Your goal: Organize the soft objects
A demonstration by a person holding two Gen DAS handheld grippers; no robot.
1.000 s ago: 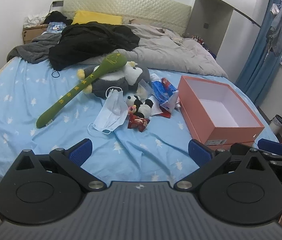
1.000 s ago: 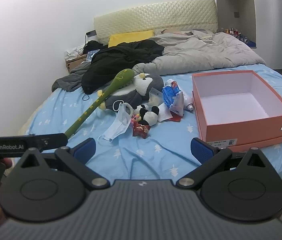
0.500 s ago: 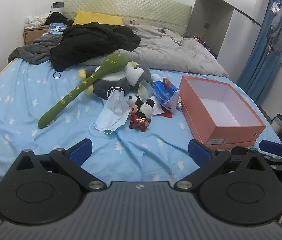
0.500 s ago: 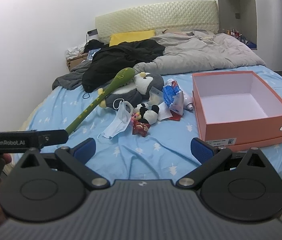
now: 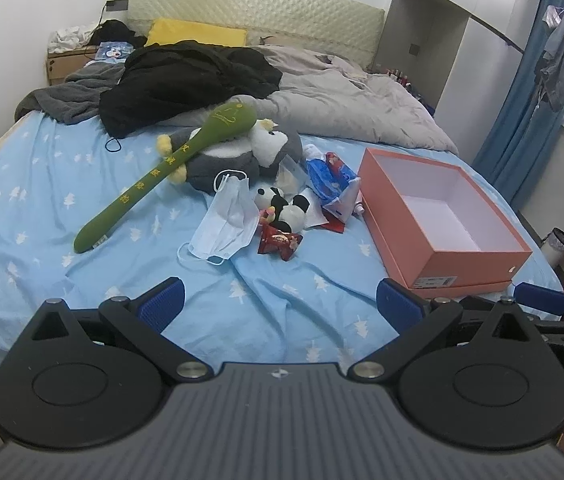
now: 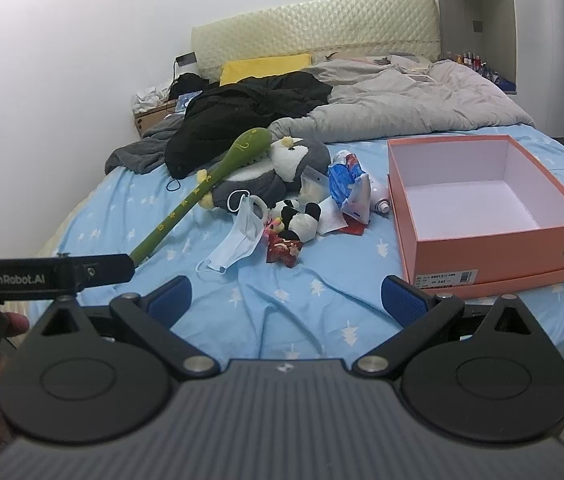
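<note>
Bedroom, blue-sheeted bed (image 5: 42, 184) strewn mid-mattress with soft toys beside an open orange box (image 5: 446, 216), empty. Left gripper (image 5: 278, 300) and right gripper (image 6: 284, 298) spread wide, holding nothing, well short of the pile. Long green plush (image 5: 162, 172) lying diagonally, fat head toward the headboard, thin tail toward the near-left. Likely light, floppy; best pinched mid-shaft. Small panda (image 5: 286, 208) squashy, graspable at the body.

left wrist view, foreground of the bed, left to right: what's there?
Green plush stick → blue face mask → small panda plush → blue snack packet → open orange box. Both grippers hang open above the sheet.
</note>
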